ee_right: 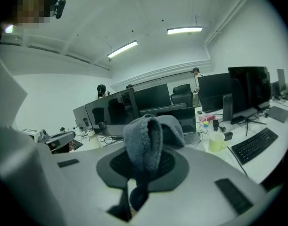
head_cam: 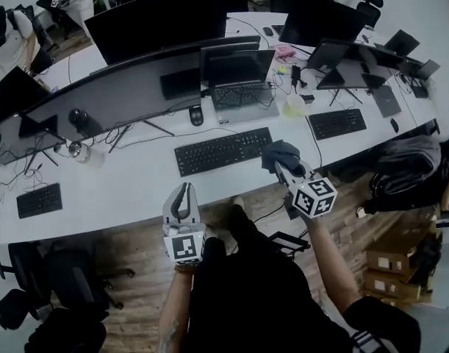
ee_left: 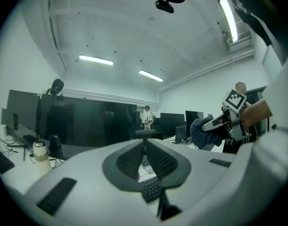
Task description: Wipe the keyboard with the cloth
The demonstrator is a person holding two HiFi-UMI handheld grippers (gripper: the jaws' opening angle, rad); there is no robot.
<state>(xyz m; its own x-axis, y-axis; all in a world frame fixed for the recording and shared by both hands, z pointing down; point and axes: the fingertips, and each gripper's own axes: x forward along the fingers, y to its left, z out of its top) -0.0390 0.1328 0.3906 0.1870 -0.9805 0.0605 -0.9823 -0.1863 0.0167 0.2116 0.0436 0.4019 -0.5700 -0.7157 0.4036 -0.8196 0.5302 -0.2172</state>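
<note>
Your right gripper [ee_right: 143,173]: jaws clamped on grey cloth [ee_right: 151,138], bunched, bulging above pads. Your left gripper [ee_left: 144,160]: jaws pressed together, nothing between, short of white desk [head_cam: 136,190] near edge. Head view: cloth at right end of black keyboard [head_cam: 223,151]; contact unclear. Grippers well apart.
</note>
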